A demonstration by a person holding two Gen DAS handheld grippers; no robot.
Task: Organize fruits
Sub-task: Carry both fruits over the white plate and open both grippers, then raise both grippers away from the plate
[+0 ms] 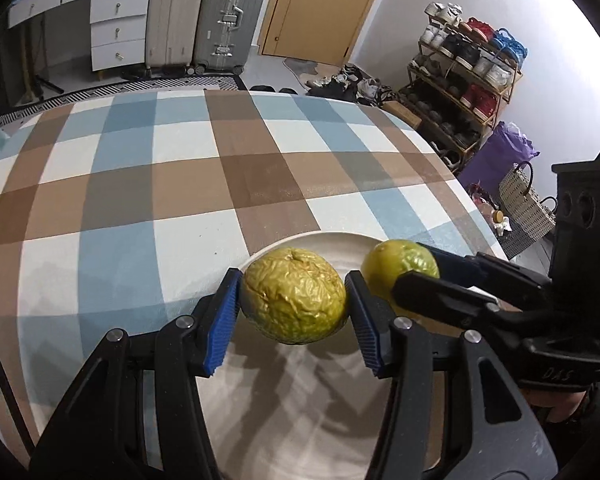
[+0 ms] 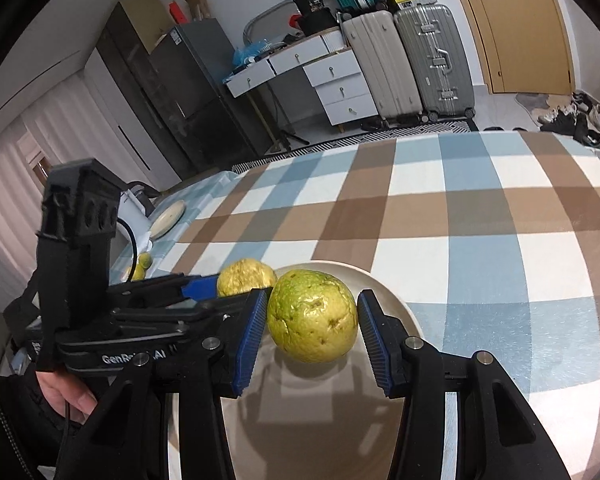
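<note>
1. left gripper (image 1: 294, 312) has its blue pads either side of a wrinkly yellow-green fruit (image 1: 294, 298). the left pad looks like it touches the skin and the right one sits right at it, so i'd call it closed on the fruit, held over the plate (image 1: 300, 400) with its shadow below.

2. right gripper (image 2: 312, 334) is around a smoother green fruit (image 2: 312, 316), also above the same plate (image 2: 396, 304). there's a visible gap at the right pad, so i honestly can't tell if it's gripping or just letting go.

3. my guess is the step is setting both fruits down on the plate. to do it well: lower each one until it touches before opening, and keep the two apart so they don't knock each other and roll off onto the checked tablecloth (image 1: 140, 184).

4. view differences: the right wrist view shows more small fruit (image 2: 142, 266) off at the left table edge, plus the person's hand (image 2: 66, 394) on the left tool. the left wrist view shows none of that, but gives the shoe rack (image 1: 466, 76) side of the room.
</note>
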